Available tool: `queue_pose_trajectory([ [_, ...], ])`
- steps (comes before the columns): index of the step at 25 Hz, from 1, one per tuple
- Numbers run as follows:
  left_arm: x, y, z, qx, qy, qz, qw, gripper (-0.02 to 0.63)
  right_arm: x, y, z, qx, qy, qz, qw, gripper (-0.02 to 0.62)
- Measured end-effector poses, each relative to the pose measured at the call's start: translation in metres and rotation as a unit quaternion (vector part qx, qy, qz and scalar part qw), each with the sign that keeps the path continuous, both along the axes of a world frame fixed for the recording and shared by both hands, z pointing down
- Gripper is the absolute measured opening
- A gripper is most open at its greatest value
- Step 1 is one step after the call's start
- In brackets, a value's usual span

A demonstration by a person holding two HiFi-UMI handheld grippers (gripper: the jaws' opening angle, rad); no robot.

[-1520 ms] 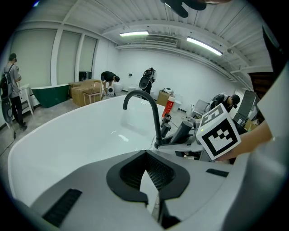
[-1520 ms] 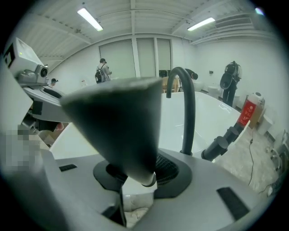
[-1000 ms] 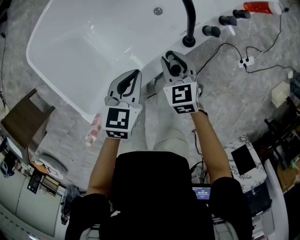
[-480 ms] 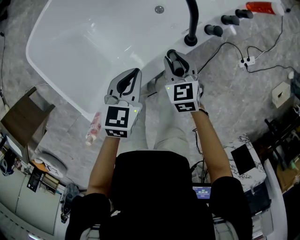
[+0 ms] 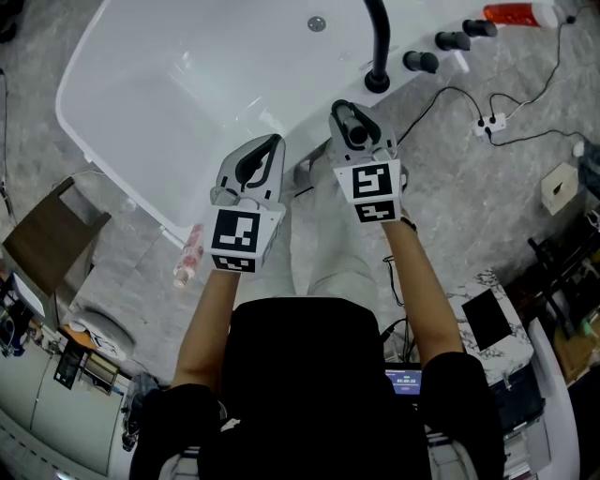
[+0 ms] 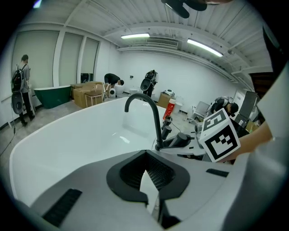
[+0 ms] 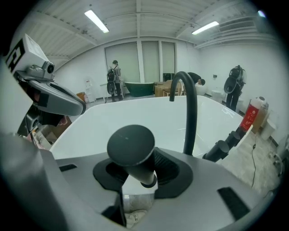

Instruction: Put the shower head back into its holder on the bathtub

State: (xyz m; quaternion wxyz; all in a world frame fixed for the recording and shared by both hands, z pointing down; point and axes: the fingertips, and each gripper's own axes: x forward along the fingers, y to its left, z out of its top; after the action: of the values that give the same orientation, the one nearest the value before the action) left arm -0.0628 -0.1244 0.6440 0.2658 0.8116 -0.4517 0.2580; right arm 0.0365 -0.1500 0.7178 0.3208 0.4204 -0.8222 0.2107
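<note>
Staying put beside the bathtub point(image 5: 178, 89), right hand-held gripper point(image 5: 346, 113) clamps the shower head point(image 7: 131, 146) (left hand-held gripper point(image 5: 274, 144) closed, empty).

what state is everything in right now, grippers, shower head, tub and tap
right gripper: shut on the shower head's handle
shower head: held over the tub rim, not yet in a holder
left gripper: shut, nothing between the jaws
bathtub: no water visible
tap spout: upright, no water running
pink bottle: lying on the floor beside the tub
red bottle: lying on its side
</note>
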Motion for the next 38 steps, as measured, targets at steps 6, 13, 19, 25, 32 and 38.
queue_pose_trajectory([
  [6,0.000,-0.004,-0.021,0.011,-0.001,0.009,0.9999,0.014,0.000,0.007,-0.024,-0.001,0.001,0.003,1.000,0.132],
  [13,0.006,-0.013,-0.059,0.034,0.002,0.025,0.9991,0.014,0.003,0.012,-0.060,0.000,-0.004,0.018,1.000,0.132],
  [19,0.008,-0.017,-0.079,0.046,0.002,0.028,0.9985,0.014,0.001,0.014,-0.070,0.003,-0.005,0.021,1.000,0.132],
  [25,0.005,-0.014,-0.081,0.042,-0.001,0.025,0.9988,0.014,0.001,0.003,-0.071,0.010,-0.002,0.020,1.000,0.132],
  [32,0.003,-0.014,-0.078,0.037,-0.003,0.022,0.9991,0.014,-0.001,-0.001,-0.072,0.010,-0.002,0.015,1.000,0.132],
  [38,0.005,-0.017,-0.086,0.043,0.000,0.023,0.9988,0.014,-0.002,0.005,-0.080,0.011,-0.005,0.013,1.000,0.132],
])
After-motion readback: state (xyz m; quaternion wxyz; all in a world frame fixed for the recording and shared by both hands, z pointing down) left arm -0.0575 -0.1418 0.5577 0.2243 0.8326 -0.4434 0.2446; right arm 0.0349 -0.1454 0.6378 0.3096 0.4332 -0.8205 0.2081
